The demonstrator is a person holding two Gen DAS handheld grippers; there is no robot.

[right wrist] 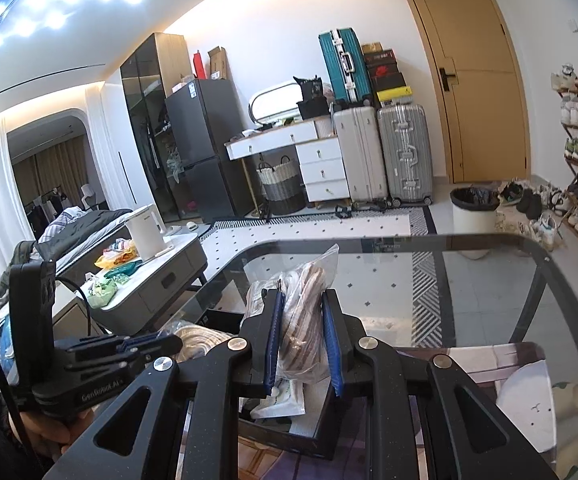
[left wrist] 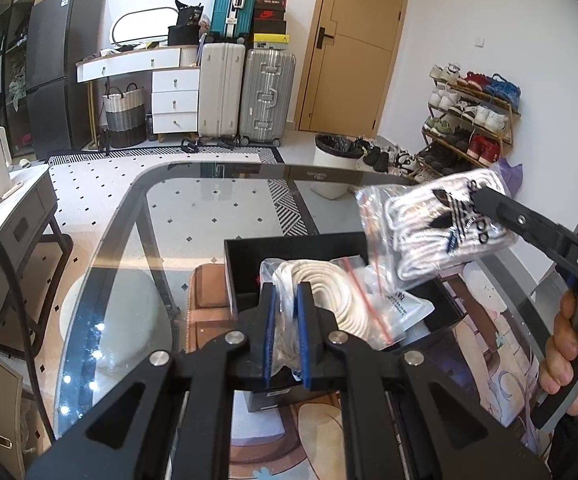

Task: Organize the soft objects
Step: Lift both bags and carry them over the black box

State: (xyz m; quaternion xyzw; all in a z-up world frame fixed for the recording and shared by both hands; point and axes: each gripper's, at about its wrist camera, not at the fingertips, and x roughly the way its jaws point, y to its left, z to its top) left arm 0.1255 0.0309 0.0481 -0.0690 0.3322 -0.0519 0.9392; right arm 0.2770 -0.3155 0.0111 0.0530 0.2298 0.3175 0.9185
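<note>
Left gripper [left wrist: 287, 300]: from its own camera we see the jaws clamped on a clear bag of cream laces [left wrist: 341, 304], over the black box [left wrist: 301, 248] on the glass table [left wrist: 129, 216]. Right gripper [right wrist: 301, 320]: from its own camera we see it clamped on a bag of striped laces [right wrist: 303, 316], above the same box [right wrist: 325, 432].

Left claw [left wrist: 287, 332]: jaws closed, blue pads [left wrist: 269, 336] pressing a clear bag of coiled white cord [left wrist: 329, 300], pointing forward and downward. Right claw [right wrist: 303, 344]: jaws closed on a clear bag of white laces [left wrist: 441, 224], blue pads [right wrist: 331, 350] on either side, tilted slightly downward. Right hand [left wrist: 569, 356]: fingers wrapped around the claw's handle. Left hand [right wrist: 45, 436]: partly visible under its handle.
</note>
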